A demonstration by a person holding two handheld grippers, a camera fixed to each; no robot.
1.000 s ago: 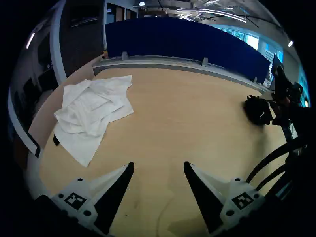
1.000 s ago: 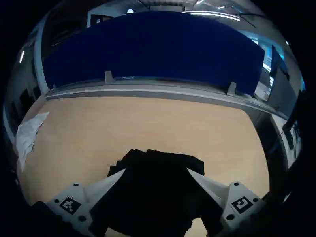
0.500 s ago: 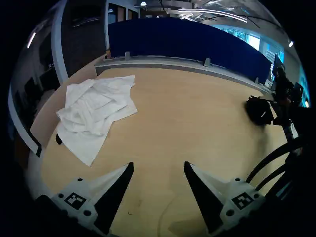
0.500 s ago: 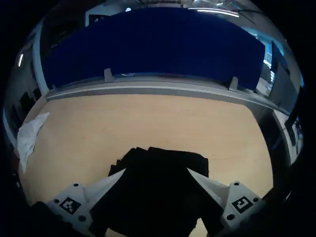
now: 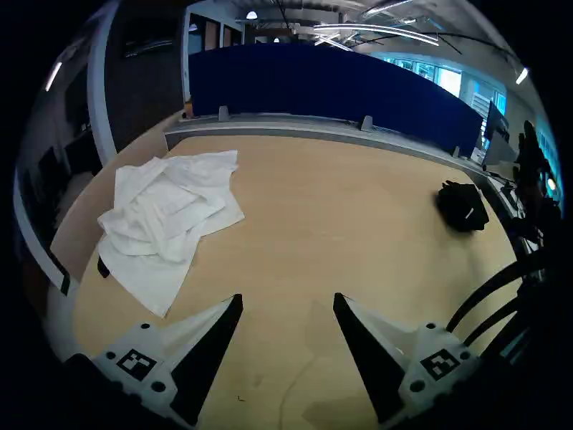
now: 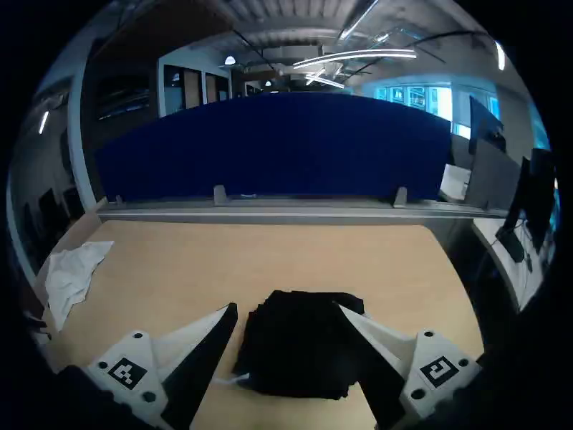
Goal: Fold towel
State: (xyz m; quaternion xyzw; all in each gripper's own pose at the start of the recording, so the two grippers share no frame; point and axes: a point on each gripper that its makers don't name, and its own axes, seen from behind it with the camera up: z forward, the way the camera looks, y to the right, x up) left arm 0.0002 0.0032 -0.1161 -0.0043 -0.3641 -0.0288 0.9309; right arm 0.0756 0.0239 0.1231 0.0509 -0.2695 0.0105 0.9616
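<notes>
though it's bunched into a loose heap, the white towel (image 5: 168,215) lies on the far-left part of the table (image 5: 344,215), one corner trailing toward the near edge and the opposite end close to the back rail. its long axis runs roughly near-to-far, tilted a bit, w/ layers overlapping and no clean edge showing. it sits ahead and to the left of the left gripper (image 5: 286,315), whose jaws are spread wide over bare wood w/ nothing btwn them. in the right gripper view the towel is well off to the left by the table's edge, so the left gripper is plainly nearer; prob. it should swing left and go for that trailing corner first. the right gripper (image 6: 285,309) has its jaws apart too, hovering over a black folded stack (image 6: 301,344) that lies btwn the fingers w/o being pinched, as far as i can tell. that stack is well apart from the towel, across the table on the right. a blue divider (image 5: 322,79) stands behind the table.
</notes>
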